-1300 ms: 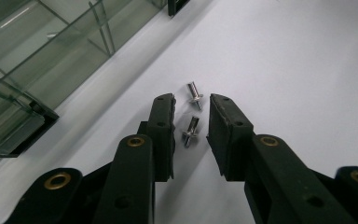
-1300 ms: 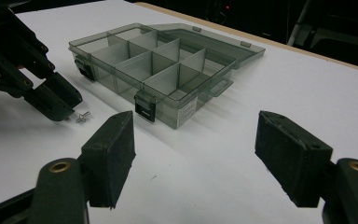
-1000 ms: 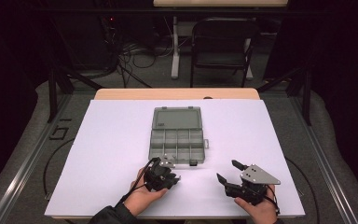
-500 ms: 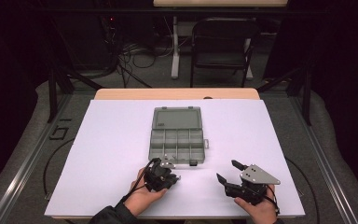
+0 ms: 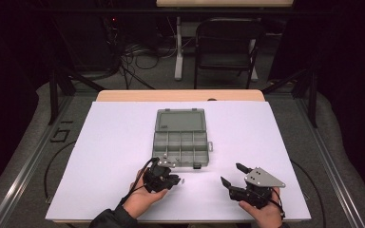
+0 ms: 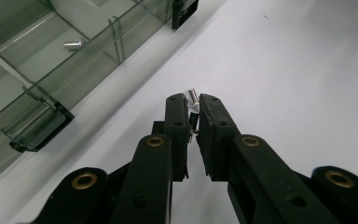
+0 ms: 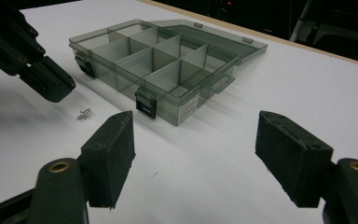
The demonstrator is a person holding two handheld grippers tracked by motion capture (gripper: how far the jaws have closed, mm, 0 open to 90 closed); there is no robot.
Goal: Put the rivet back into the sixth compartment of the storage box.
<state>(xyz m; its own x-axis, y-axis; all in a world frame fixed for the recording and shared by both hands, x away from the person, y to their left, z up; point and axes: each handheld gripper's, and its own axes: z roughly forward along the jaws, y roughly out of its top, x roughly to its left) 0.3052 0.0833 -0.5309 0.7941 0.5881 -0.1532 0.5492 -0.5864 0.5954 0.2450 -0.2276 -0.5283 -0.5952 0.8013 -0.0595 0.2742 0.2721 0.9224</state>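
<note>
On the white surface (image 5: 123, 142) the open grey compartment box (image 5: 181, 137) lies in the middle, the right tongs (image 5: 233, 174) spread wide near it — the left tongs (image 6: 193, 105) almost closed around a small metal pin (image 6: 193, 98).

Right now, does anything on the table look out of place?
Yes, one thing. A small metal pin lies loose on the white table, outside the open box, just beyond the left gripper. A similar pin sits inside a compartment, so the loose one looks stray. Nothing looks spilled or damaged.
</note>
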